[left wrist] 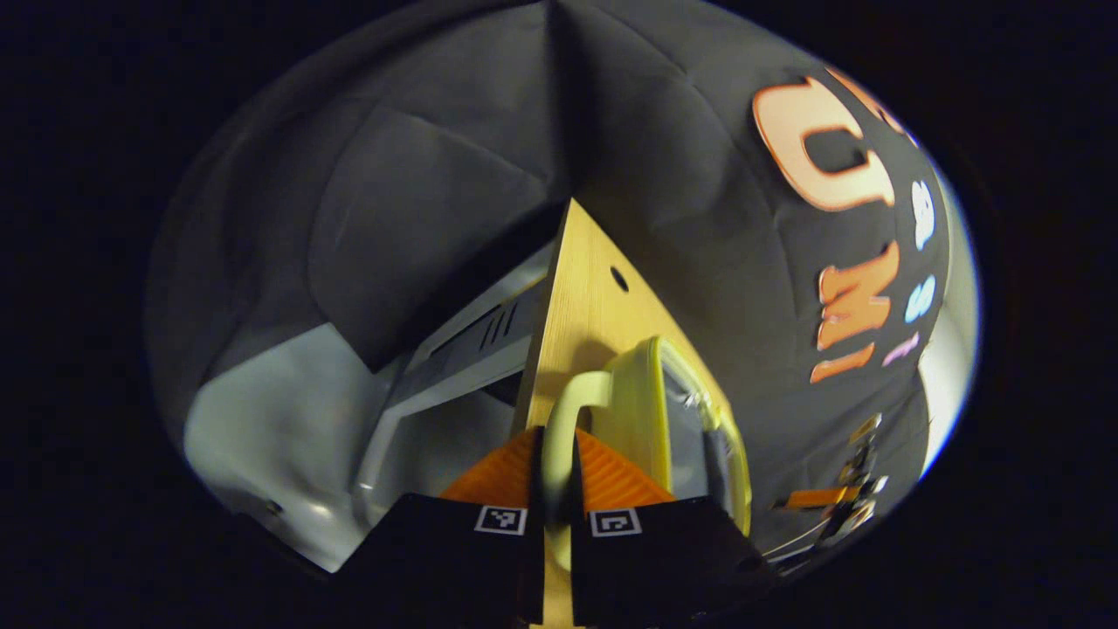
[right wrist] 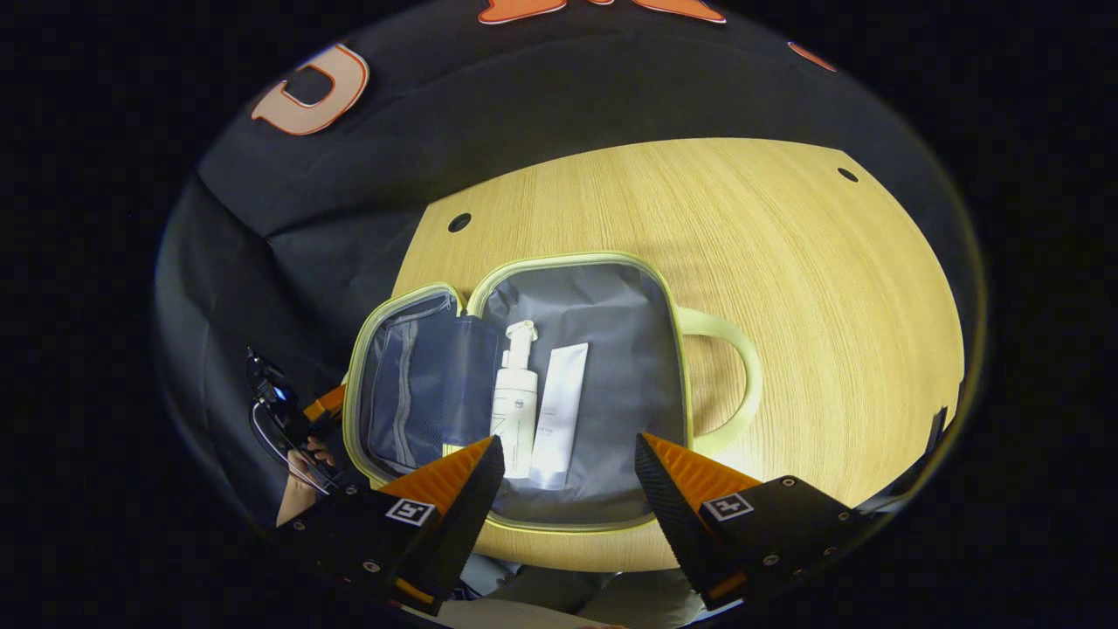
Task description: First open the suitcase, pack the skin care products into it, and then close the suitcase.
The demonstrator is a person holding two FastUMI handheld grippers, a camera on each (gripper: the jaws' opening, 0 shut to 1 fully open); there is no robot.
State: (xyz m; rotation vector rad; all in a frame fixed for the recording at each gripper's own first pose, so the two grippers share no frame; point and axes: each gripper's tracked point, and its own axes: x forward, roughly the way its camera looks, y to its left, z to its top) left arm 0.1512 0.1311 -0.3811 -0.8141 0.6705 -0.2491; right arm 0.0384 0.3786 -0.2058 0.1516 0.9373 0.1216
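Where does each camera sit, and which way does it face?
Left gripper view: low, at table level, looking along the suitcase rim; left gripper clamps its handle.
Right gripper view: above, looking down into the open suitcase at bottle and tube; right gripper open.
Shared: suitcase, table; the right gripper view also catches the left gripper and a hand.

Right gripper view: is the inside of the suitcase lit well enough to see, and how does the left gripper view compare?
Right gripper view: suitcase evenly lit, pump bottle and tube sharp, table bowed by fisheye. Left gripper view: dimmer, handle close and soft, shadowed.
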